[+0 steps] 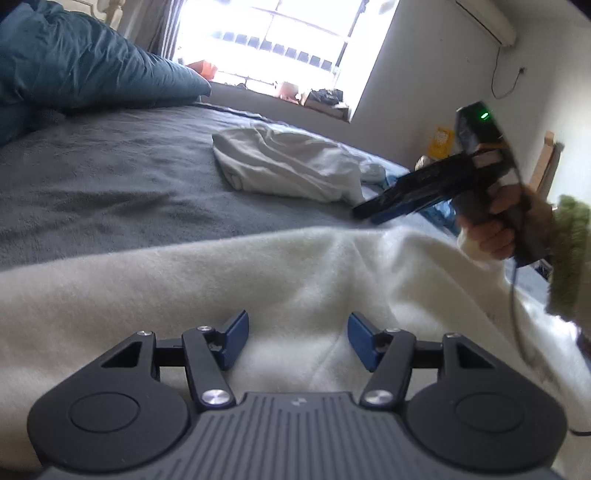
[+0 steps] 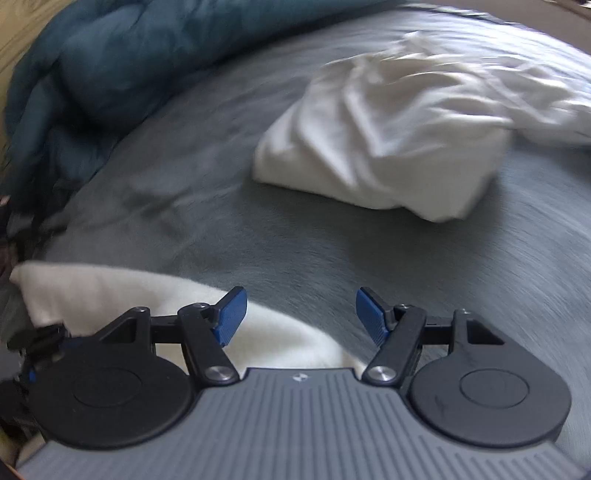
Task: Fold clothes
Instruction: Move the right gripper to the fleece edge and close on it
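A cream fleece garment (image 1: pixel 221 273) lies spread over the near part of the grey bed (image 1: pixel 110 177). My left gripper (image 1: pixel 297 339) hovers just above it, jaws open, nothing between the blue pads. In the left wrist view my right gripper (image 1: pixel 364 214) is held by a hand at the right, pointing down toward the fleece's far edge. In the right wrist view the right gripper (image 2: pixel 301 314) is open and empty above the grey cover, the fleece garment (image 2: pixel 110 291) under its left finger. A crumpled white garment (image 1: pixel 291 162) (image 2: pixel 388 140) lies farther back on the bed.
A teal duvet (image 1: pixel 74 62) (image 2: pixel 110 62) is piled along the far left of the bed. A bright window with a cluttered sill (image 1: pixel 280 48) is behind. The right wall carries an air conditioner (image 1: pixel 487 22); a green sleeve (image 1: pixel 569 258) shows at the right edge.
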`<state>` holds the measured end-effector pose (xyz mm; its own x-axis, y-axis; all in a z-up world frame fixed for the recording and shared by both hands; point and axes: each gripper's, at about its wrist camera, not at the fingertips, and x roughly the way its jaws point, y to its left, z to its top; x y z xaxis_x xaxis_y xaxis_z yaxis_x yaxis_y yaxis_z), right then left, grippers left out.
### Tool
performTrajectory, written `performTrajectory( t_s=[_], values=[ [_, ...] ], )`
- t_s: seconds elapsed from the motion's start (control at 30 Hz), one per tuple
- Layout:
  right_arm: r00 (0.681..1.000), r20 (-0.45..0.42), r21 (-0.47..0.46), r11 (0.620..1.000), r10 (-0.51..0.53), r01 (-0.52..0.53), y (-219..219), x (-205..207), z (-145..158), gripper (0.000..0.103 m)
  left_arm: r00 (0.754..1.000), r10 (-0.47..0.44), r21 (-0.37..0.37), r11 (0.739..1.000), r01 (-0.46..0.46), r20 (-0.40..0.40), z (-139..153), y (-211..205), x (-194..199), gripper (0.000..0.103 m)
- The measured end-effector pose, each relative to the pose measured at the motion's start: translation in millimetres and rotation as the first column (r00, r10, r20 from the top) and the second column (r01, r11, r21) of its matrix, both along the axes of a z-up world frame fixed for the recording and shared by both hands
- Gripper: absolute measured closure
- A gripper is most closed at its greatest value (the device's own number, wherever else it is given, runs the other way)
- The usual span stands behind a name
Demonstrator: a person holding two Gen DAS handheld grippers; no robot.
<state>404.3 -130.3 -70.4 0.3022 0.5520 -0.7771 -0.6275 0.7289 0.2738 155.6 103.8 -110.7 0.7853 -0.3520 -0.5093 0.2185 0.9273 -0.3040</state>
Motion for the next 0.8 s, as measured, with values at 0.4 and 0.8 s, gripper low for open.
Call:
performTrajectory(
  t_s=[0.4, 0.8],
  values=[
    [0.952, -0.146, -0.149, 0.945, 0.269, -0.290, 74, -3, -15, 0.036, 0.970, 0.185, 0.161, 0.964, -0.209, 0.155, 15, 39, 0, 0.041],
    [0.902, 0.071, -0.492, 0.802, 0.425, -0.339, 110, -88, -15, 0.081, 0.969, 0.243, 0.068, 0.967, -0.245, 0.041, -3, 67, 20, 0.042]
  ],
)
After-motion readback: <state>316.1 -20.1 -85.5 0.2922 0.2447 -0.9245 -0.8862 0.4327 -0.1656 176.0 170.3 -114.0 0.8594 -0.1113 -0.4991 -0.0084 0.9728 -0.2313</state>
